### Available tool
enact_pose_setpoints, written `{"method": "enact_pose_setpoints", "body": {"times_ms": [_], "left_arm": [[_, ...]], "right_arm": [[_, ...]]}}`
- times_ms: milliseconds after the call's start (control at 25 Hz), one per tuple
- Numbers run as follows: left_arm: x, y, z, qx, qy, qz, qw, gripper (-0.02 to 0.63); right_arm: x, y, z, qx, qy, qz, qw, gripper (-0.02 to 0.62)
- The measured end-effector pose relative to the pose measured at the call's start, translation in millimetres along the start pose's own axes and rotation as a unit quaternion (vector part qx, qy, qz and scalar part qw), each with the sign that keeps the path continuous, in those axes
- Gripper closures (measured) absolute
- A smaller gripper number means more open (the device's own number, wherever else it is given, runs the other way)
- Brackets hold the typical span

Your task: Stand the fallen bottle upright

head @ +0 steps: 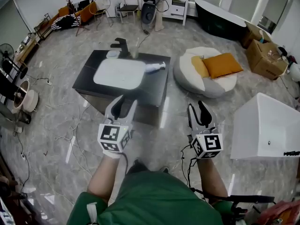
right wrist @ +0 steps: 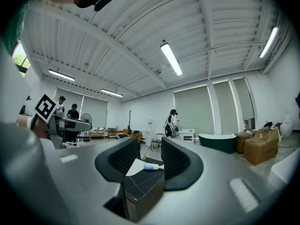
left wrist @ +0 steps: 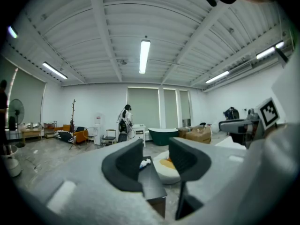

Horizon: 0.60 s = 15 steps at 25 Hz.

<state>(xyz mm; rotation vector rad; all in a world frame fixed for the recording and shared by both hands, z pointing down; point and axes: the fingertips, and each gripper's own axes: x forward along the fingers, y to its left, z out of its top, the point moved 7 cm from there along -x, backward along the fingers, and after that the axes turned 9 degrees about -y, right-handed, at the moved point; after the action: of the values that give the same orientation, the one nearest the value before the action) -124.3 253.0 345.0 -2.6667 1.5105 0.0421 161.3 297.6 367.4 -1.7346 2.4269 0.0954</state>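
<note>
Since the bottle (head: 154, 68) lies flat on the dark table (head: 152, 89), none of the task is done: it has yet to be reached, gripped, tipped onto its base and let go.

The bottle rests on the far right part of the tabletop, just beside the right rim of the white basin (head: 117, 71); I cannot tell whether it touches that rim. In the head view its long axis runs nearly across the picture, rising slightly toward the right. The narrow cap end points right, toward the round floor cushion (head: 206, 74), and the wider base faces the basin. The right gripper view agrees (there the bottle shows small and far off through the gap, flat on the tabletop, cap to the right).

Both tools are well short of the table, held level out in front of the person over the floor. The left gripper (head: 125, 105) has its jaws apart with nothing between them. The right gripper (head: 198, 110) is likewise spread and empty. Judging by how it lies, a grip across the body near the middle would let it be swung up, base down.
</note>
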Motion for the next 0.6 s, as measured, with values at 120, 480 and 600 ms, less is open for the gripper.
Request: {"method": "enact_pose_setpoints", "body": {"times_ms": [120,480,600], "left_arm": [[-12,-5,0,0.006,0.004,0.004,1.0000,0.426],[14,14,-22,-0.004,0.021,0.014,0.9997,0.426],[38,34,-38,-0.010,0.025,0.005,0.9996,0.425]], "right_arm": [[-7,3,-3,0.007,0.001,0.004,1.000,0.436],[18,-12,-21,0.021,0.012,0.006,1.000,0.436],[41,-13,-31,0.015,0.021,0.007,1.000,0.436]]}}
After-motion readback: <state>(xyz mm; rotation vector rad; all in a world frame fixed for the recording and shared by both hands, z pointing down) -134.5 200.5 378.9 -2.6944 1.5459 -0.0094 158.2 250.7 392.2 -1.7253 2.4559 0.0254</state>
